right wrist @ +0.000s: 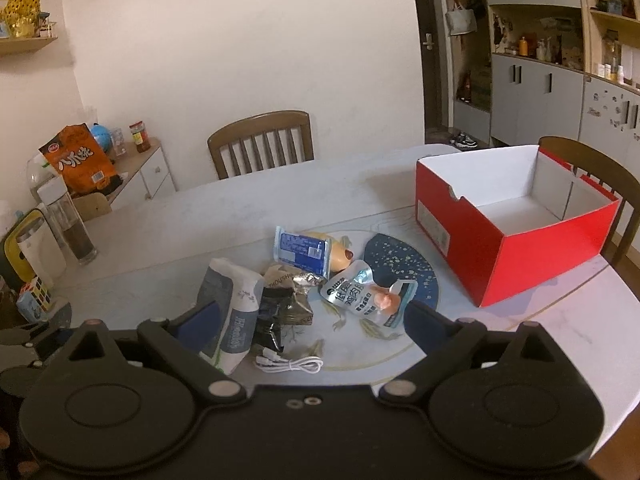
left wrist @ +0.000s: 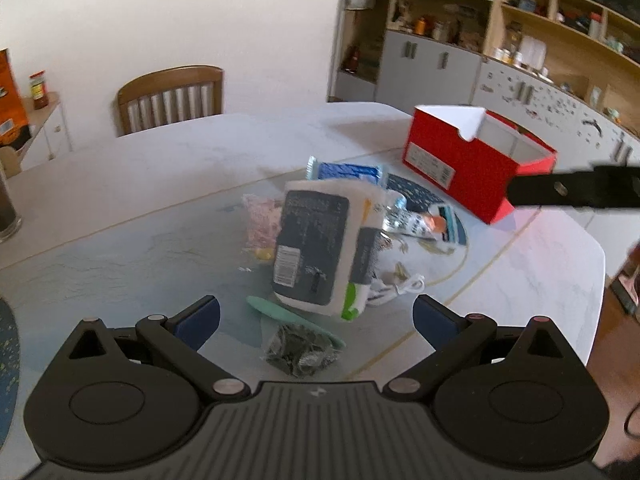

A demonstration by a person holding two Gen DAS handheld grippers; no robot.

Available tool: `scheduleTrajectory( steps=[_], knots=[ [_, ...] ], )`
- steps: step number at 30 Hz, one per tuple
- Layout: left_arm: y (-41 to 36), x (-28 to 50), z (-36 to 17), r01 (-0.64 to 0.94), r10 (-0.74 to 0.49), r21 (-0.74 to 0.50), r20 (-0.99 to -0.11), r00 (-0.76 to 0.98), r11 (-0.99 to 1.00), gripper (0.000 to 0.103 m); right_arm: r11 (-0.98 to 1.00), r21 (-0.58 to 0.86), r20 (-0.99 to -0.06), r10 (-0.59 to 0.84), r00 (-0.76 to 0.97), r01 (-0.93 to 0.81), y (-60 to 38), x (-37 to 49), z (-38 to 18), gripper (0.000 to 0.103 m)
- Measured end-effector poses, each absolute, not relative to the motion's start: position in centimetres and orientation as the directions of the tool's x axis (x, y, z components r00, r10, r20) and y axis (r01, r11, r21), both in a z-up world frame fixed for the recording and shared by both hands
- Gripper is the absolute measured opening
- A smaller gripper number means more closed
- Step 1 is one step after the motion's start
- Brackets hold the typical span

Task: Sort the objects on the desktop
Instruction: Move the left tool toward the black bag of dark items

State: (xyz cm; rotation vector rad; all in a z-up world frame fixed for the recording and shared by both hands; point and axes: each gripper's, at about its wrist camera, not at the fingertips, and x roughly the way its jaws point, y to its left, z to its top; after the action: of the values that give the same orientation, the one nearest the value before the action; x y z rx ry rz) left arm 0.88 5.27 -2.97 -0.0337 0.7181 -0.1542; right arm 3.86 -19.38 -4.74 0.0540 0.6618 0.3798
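Note:
A pile of small objects lies mid-table: a white and grey tissue pack (left wrist: 320, 248) (right wrist: 232, 312), a blue packet (right wrist: 301, 251) (left wrist: 347, 171), a silver snack pouch (right wrist: 362, 294), a crumpled dark wrapper (left wrist: 301, 350) (right wrist: 285, 308), a white cable (right wrist: 290, 364) and a green flat piece (left wrist: 276, 312). An open red box (right wrist: 516, 220) (left wrist: 476, 162) stands empty at the right. My left gripper (left wrist: 316, 320) is open just short of the tissue pack. My right gripper (right wrist: 308, 320) is open above the pile's near side.
A wooden chair (right wrist: 262, 142) stands behind the table, another (right wrist: 592, 168) behind the red box. A glass jar (right wrist: 72, 224), a mug and a puzzle cube (right wrist: 34, 300) sit at the table's left. Cabinets line the right wall.

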Motion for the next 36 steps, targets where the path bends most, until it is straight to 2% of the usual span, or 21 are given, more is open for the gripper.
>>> scheduleTrajectory(
  steps=[5, 19, 24, 36],
  knots=[
    [4.3, 1.0, -4.6, 0.157, -0.145, -0.044, -0.671, 0.727, 0.987, 0.103, 0.92, 0.166, -0.605, 0.379, 0.7, -0.355, -19.6, 5.1, -5.7, 0.096],
    [4.0, 2.8, -7.3, 0.043, -0.078, -0.066, -0.717, 0.693, 0.997, 0.103, 0.912, 0.109, -0.643, 0.368, 0.672, -0.396, -20.7, 10.2, -9.1, 0.095],
    [4.0, 3.1, -8.0, 0.008, -0.045, -0.054, -0.728, 0.684, 0.998, 0.103, 0.907, 0.071, -0.656, 0.356, 0.665, -0.415, -20.7, 12.1, -10.6, 0.091],
    [4.0, 3.7, -9.0, -0.046, 0.007, -0.031, -0.746, 0.666, 0.998, 0.103, 0.832, -0.012, -0.664, 0.408, 0.626, -0.554, -19.8, 16.1, -12.5, 0.091]
  ],
)
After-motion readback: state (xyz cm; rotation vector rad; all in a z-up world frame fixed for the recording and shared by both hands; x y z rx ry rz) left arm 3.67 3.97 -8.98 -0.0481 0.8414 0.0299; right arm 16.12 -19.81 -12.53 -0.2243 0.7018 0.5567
